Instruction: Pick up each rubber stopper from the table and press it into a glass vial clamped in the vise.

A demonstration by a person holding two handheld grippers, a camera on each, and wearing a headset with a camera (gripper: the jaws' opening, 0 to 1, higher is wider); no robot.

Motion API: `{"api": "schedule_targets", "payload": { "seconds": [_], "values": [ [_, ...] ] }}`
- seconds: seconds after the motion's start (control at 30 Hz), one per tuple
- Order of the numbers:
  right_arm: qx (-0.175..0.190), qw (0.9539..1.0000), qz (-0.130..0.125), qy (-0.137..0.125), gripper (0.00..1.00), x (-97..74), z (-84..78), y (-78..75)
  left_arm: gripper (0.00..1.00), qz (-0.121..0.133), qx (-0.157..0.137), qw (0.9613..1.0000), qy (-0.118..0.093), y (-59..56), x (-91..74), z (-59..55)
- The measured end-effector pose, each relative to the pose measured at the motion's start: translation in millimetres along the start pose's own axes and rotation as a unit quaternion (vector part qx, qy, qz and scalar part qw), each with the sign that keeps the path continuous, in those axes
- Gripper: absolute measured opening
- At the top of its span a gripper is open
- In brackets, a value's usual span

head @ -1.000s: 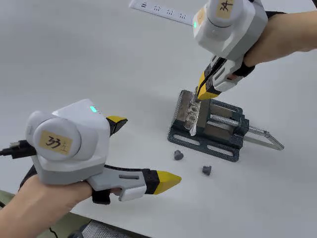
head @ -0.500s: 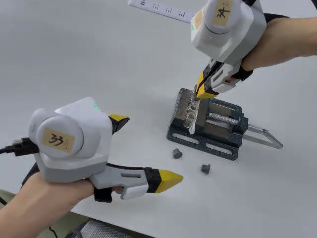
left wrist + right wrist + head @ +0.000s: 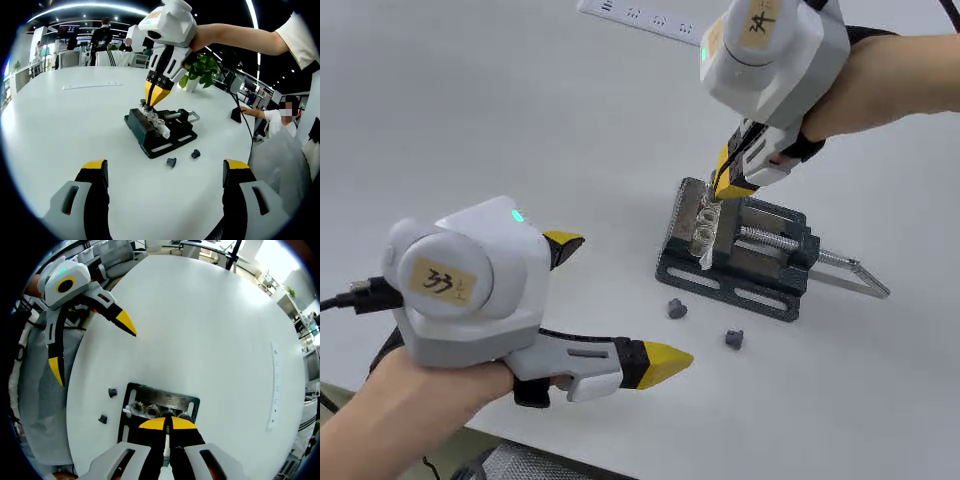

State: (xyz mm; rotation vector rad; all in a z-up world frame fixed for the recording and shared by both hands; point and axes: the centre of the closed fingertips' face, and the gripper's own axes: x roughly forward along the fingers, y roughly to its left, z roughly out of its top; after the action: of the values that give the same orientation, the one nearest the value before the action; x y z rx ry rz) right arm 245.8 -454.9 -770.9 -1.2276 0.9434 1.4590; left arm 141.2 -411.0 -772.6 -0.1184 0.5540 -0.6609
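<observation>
A dark vise point(image 3: 760, 262) clamps a row of glass vials point(image 3: 704, 228) upright. My right gripper point(image 3: 724, 190) is shut, its yellow tips pointing down onto the vial at the far end of the row; I see nothing between them. In the right gripper view the shut tips point(image 3: 168, 423) cover that vial beside the others point(image 3: 144, 410). Two dark rubber stoppers point(image 3: 677, 308) point(image 3: 734, 339) lie on the table in front of the vise. My left gripper point(image 3: 618, 300) hovers open at the near left, apart from the stoppers point(image 3: 171, 162) point(image 3: 195, 153) and the vise point(image 3: 150, 136).
The white table point(image 3: 500, 120) stretches wide around the vise. The vise handle point(image 3: 855, 277) sticks out to the right. A white power strip point(image 3: 640, 20) lies at the far edge. Chairs, plants and people stand beyond the table in the left gripper view.
</observation>
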Motion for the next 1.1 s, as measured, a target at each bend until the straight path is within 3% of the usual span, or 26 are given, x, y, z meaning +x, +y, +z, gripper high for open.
{"api": "schedule_targets", "payload": {
  "seconds": [0.13, 0.17, 0.57, 0.83, 0.97, 1.1],
  "values": [
    [0.017, 0.9995, -0.003, -0.025, 0.00, -1.1, -0.7, -3.9, 0.95, 0.001, -0.002, 1.0000, 0.001, 0.4, 0.0, -0.5],
    [0.043, 0.9984, 0.002, -0.035, 0.00, -1.2, -0.4, -4.6, 0.95, 0.001, -0.001, 1.0000, 0.002, 0.3, 0.5, -1.0],
    [0.009, 0.9988, -0.004, -0.048, 0.00, -3.6, 0.8, -4.6, 0.95, -0.004, 0.004, 1.0000, 0.003, -2.4, 2.5, 2.3],
    [0.008, 0.9980, -0.009, -0.062, 0.01, -4.7, -1.5, -9.6, 0.95, -0.002, 0.004, 1.0000, 0.004, -1.1, 0.0, 1.7],
    [0.017, 0.9972, -0.012, -0.072, 0.09, -7.2, -3.1, -11.0, 0.95, -0.003, 0.005, 1.0000, 0.004, -1.4, 0.2, 2.7],
    [0.021, 0.9968, 0.001, -0.077, 0.18, -6.4, -4.7, 1.5, 0.95, -0.002, 0.006, 1.0000, 0.003, -0.2, 0.3, 4.4]
  ]
}}
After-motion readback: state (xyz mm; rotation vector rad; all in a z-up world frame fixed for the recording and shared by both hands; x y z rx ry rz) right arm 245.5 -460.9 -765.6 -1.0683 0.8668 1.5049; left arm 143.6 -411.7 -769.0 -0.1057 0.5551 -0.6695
